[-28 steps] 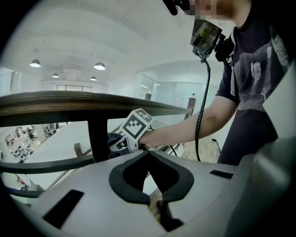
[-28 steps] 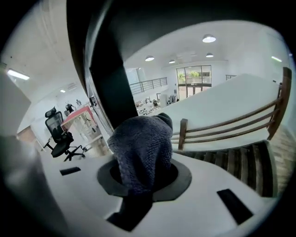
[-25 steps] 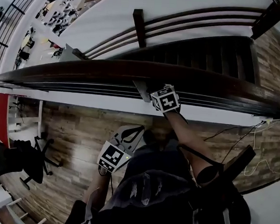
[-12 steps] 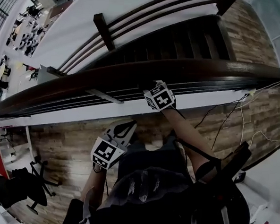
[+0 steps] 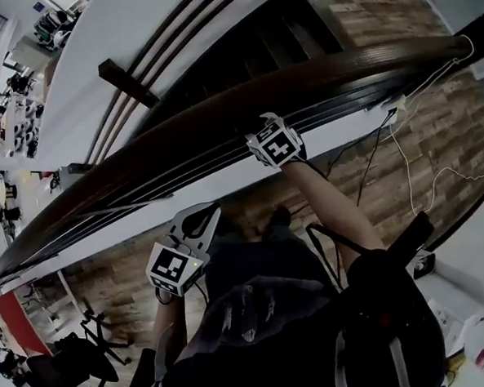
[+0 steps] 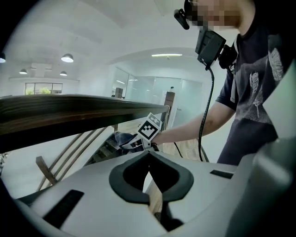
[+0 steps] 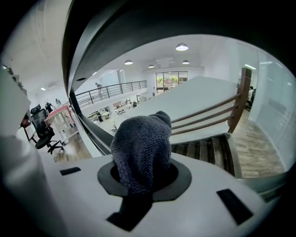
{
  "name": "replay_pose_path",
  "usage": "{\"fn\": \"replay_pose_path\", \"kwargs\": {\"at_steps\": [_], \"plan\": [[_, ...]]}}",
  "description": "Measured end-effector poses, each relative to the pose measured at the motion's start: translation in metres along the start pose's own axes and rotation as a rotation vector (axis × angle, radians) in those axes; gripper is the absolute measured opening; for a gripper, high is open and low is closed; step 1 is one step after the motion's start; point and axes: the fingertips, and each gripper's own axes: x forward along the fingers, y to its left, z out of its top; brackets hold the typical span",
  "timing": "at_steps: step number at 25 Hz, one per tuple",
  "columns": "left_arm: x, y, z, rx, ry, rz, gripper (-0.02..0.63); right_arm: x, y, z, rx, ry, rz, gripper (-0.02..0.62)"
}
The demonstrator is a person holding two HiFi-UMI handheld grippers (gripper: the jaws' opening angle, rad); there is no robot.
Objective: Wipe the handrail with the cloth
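The dark wooden handrail (image 5: 355, 79) runs diagonally from lower left to upper right. My right gripper (image 5: 267, 123) reaches up to its near side, and its jaws are shut on a grey-blue cloth (image 7: 141, 143) that bulges out between them. In the right gripper view (image 7: 143, 172) the rail (image 7: 88, 51) curves close by at the upper left. The left gripper view shows the cloth (image 6: 118, 137) just under the rail (image 6: 69, 109). My left gripper (image 5: 208, 211) hangs lower, away from the rail, and its jaws (image 6: 149, 159) are shut with nothing in them.
Thin metal rails and a white ledge (image 5: 226, 179) run below the handrail. Dark stairs (image 5: 259, 42) drop away beyond it. Cables (image 5: 408, 158) trail over the wooden floor at the right. An office chair (image 5: 93, 351) stands at the lower left.
My right gripper has slid to the right along the handrail with the cloth, away from the bracket. The head view has swung round. The left gripper stays low.
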Motion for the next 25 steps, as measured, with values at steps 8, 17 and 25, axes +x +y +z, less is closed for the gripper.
{"fn": "replay_pose_path", "kwargs": {"at_steps": [8, 17, 25], "plan": [[0.133, -0.04, 0.046, 0.081, 0.021, -0.23, 0.006, -0.073, -0.184, -0.049, 0.064, 0.032, -0.236, 0.066], [0.27, -0.09, 0.105, 0.109, 0.046, -0.393, 0.006, -0.178, -0.366, -0.128, 0.098, 0.062, -0.44, 0.066], [0.416, -0.193, 0.167, 0.114, 0.06, -0.29, 0.006, -0.263, -0.53, -0.183, 0.183, -0.054, -0.438, 0.067]]}}
